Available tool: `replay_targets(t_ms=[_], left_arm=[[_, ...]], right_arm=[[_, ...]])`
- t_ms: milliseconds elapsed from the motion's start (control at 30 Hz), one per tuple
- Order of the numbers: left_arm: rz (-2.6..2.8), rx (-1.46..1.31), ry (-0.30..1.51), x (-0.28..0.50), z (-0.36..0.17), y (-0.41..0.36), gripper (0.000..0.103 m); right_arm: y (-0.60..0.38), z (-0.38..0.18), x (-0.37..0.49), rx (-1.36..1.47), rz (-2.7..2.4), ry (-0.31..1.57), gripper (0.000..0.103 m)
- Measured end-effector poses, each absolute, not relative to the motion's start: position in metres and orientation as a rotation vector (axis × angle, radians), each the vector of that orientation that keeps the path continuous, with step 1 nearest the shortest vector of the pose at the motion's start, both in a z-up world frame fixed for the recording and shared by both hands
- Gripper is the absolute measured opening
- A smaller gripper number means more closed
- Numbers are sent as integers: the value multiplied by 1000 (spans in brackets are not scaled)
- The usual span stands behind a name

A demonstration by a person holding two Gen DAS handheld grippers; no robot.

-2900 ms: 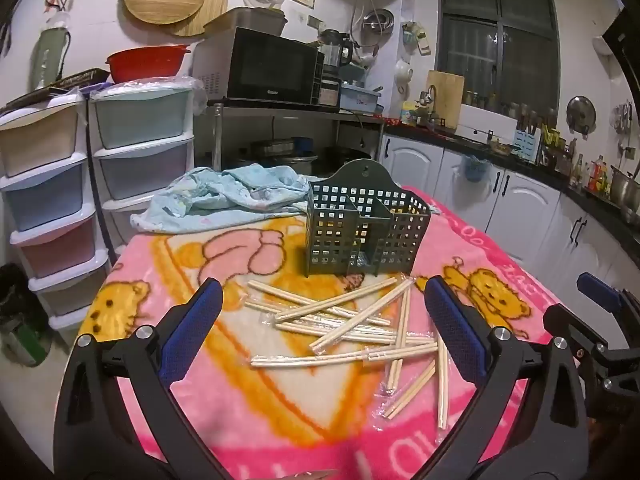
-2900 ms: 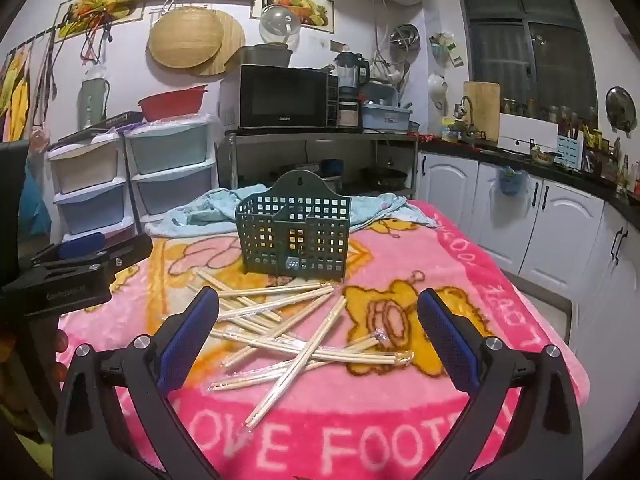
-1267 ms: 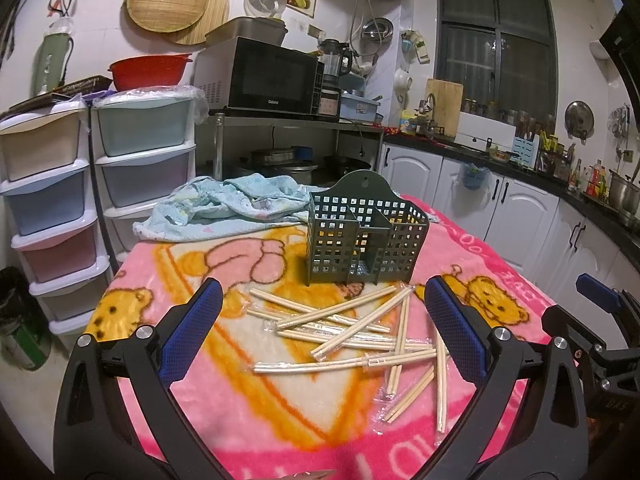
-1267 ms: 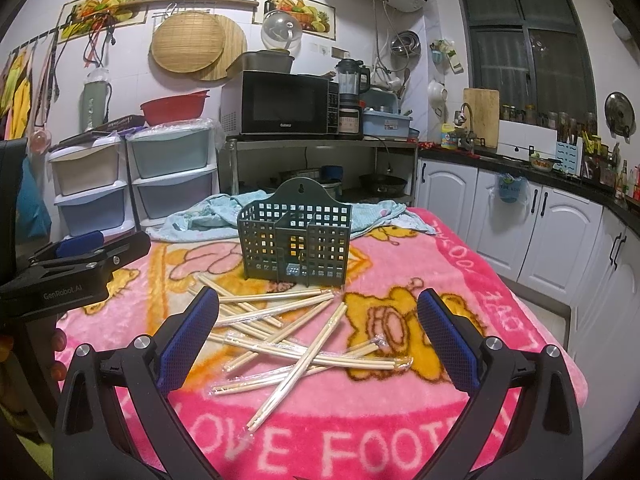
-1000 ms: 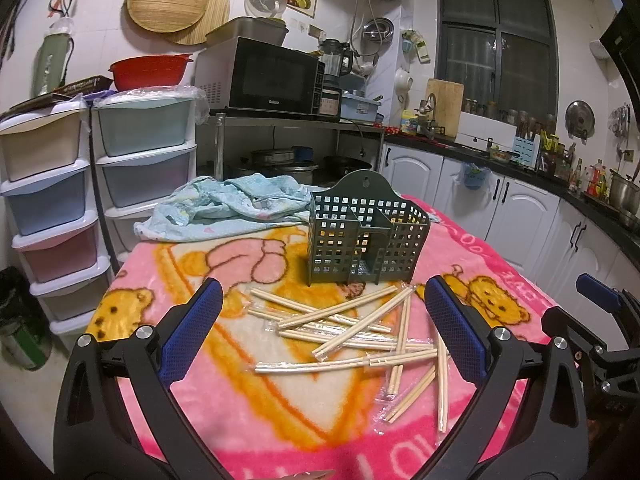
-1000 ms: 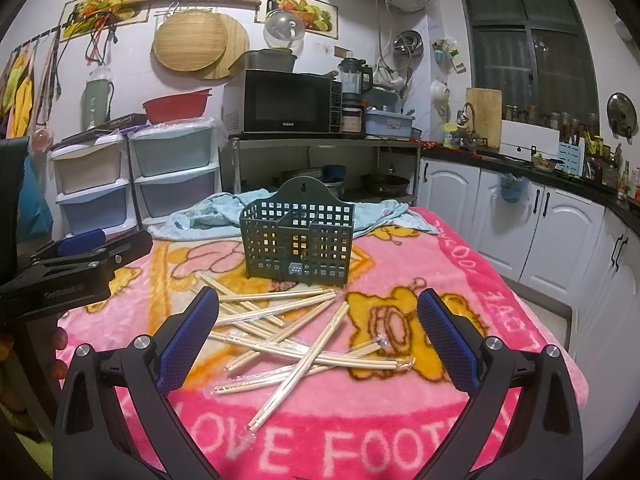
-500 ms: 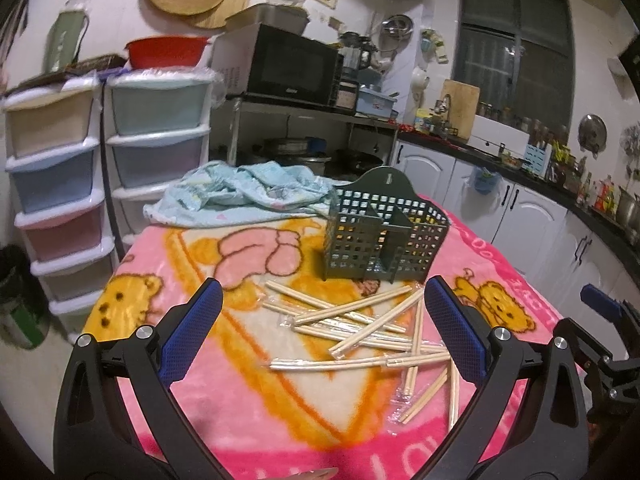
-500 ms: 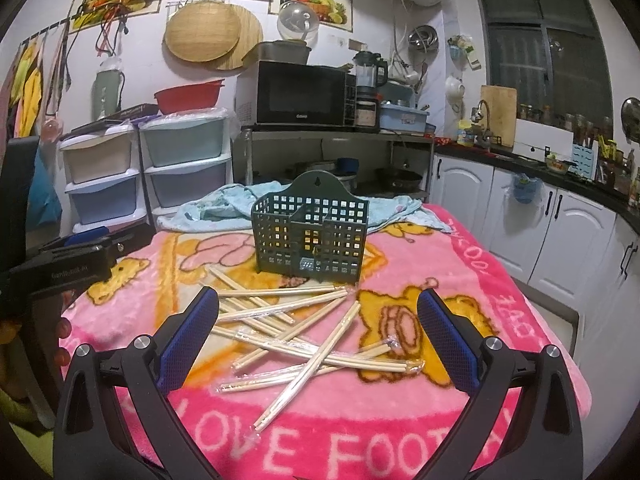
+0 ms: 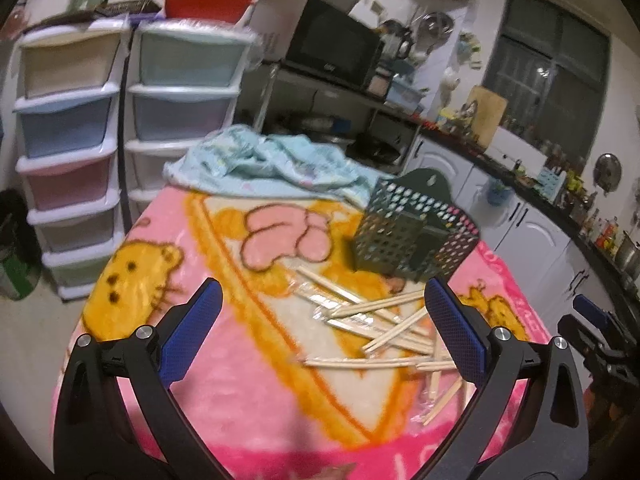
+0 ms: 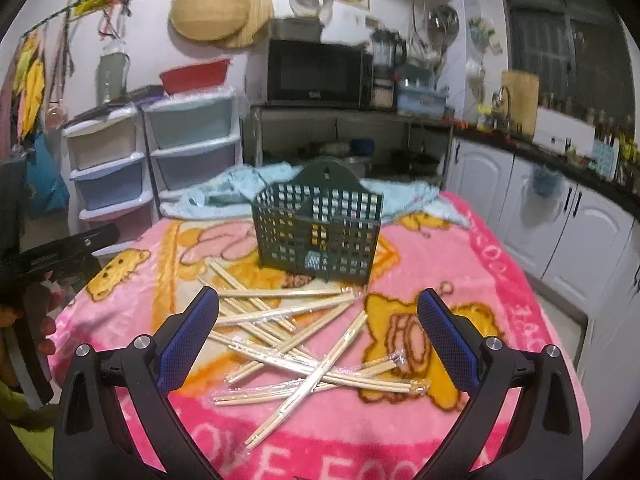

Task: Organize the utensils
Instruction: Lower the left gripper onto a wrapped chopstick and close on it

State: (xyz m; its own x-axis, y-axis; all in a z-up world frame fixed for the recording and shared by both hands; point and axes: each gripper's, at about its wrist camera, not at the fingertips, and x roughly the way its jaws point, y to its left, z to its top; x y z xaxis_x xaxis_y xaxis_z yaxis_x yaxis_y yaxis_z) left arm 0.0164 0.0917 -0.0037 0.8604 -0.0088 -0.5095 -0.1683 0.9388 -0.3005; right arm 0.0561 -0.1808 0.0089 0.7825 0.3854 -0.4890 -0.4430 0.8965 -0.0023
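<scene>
Right wrist view: right gripper (image 10: 318, 332) spread wide, directly over the chopsticks (image 10: 304, 344) — nearer than the left gripper (image 9: 320, 324), also spread, empty.

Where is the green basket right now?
In the right wrist view the green basket stands upright on the pink blanket, mid-table, just behind the scattered chopsticks and in front of the blue cloth.

I see pale wooden chopsticks (image 10: 304, 340) in shiny clear plastic wrap, a dark plastic basket (image 10: 318, 232) with holes, and a fuzzy pink blanket (image 10: 460, 264).
</scene>
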Motion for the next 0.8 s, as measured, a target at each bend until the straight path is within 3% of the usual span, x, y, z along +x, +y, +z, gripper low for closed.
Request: replay_targets(t_ms=[433,633,800], left_arm=[[-1,-465,741,38,-59,109,92],[-82,-535,818,50,-81,103,73],[-119,-614,885,60,-97,101,65]], right_arm=[[-187,-28,116,-83,418,682,97],[-186,-43,134,-111,413,739,96],[-185,-54,143,-115,417,774,91]])
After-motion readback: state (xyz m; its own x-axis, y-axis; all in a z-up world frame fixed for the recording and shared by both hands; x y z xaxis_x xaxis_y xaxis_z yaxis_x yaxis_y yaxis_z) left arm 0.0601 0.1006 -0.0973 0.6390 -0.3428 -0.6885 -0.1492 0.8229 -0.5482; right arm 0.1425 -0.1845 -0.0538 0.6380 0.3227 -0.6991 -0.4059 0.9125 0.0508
